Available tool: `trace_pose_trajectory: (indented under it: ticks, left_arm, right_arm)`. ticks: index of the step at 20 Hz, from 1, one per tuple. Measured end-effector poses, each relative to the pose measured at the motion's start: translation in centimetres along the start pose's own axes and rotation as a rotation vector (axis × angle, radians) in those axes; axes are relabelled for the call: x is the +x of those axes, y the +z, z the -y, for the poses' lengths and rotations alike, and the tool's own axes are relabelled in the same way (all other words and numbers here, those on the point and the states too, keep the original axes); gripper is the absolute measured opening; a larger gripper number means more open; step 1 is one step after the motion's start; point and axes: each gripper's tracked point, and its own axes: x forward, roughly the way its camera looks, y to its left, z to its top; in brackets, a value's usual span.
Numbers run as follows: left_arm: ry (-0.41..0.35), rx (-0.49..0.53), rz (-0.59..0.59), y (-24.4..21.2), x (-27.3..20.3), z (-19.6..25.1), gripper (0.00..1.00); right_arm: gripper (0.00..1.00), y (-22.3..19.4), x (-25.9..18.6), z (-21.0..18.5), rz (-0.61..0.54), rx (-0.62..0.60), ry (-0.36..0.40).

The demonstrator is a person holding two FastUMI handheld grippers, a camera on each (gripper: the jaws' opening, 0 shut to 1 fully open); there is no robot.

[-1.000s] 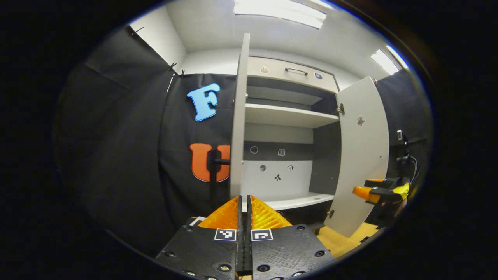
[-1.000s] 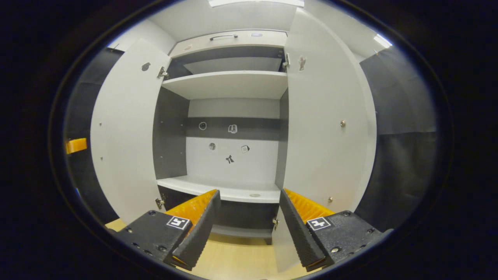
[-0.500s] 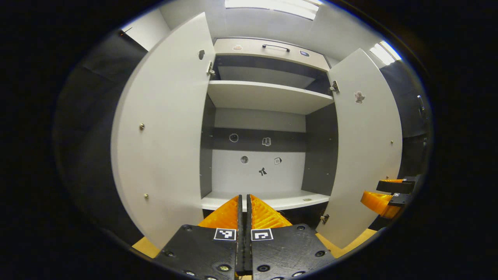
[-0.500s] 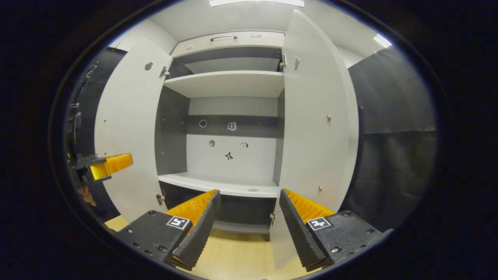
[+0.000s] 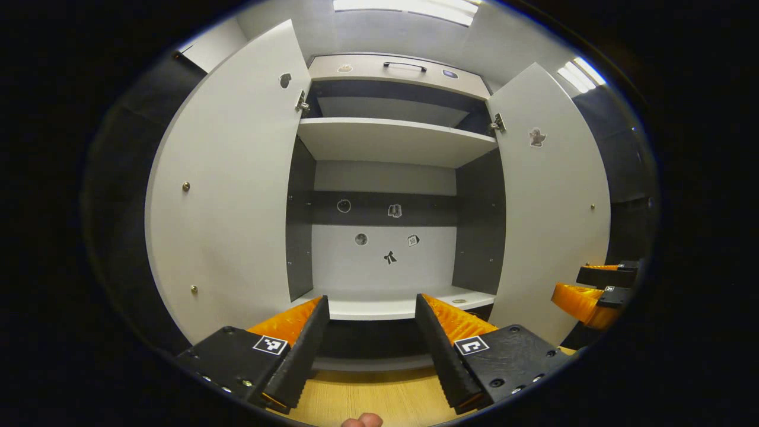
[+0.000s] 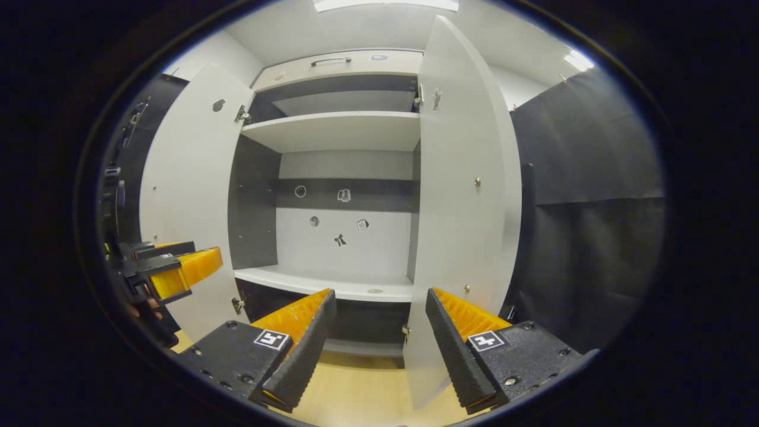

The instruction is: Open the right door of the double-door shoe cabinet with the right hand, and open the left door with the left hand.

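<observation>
The shoe cabinet [image 5: 391,145] stands with both doors swung wide. In the left gripper view the left door [image 5: 228,184] is at the left and the right door [image 5: 554,207] at the right, inner faces toward me. My left gripper [image 5: 370,332] is open in front of the lower shelf [image 5: 385,307], holding nothing. The right gripper [image 5: 593,290] shows at the far right, beside the right door. In the right gripper view my right gripper [image 6: 379,326] is open and empty, with the right door [image 6: 465,207] just ahead of its right finger and the left gripper [image 6: 172,270] by the left door [image 6: 190,196].
Above the doors is a drawer front with a dark handle [image 5: 404,64]. Small stickers [image 5: 388,257] dot the cabinet's back panel. Pale wood floor [image 5: 373,400] lies below the grippers. Black cloth wall [image 6: 593,237] hangs to the right of the cabinet. A fingertip [image 5: 362,421] pokes in at the bottom edge.
The left door swung from edge-on to fully open. My left gripper went from shut to open. The right door opened a little wider while the right gripper stayed open.
</observation>
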Motion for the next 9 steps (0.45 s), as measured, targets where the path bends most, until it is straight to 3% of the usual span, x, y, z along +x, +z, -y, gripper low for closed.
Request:
trace_pose_trajectory:
  ticks: [9]
  left_arm:
    - [0.043, 0.004, 0.006, 0.3, -0.8, -1.2, 0.87]
  right_arm:
    - [0.95, -0.1, -0.1, -0.2, 0.009, 0.008, 0.011]
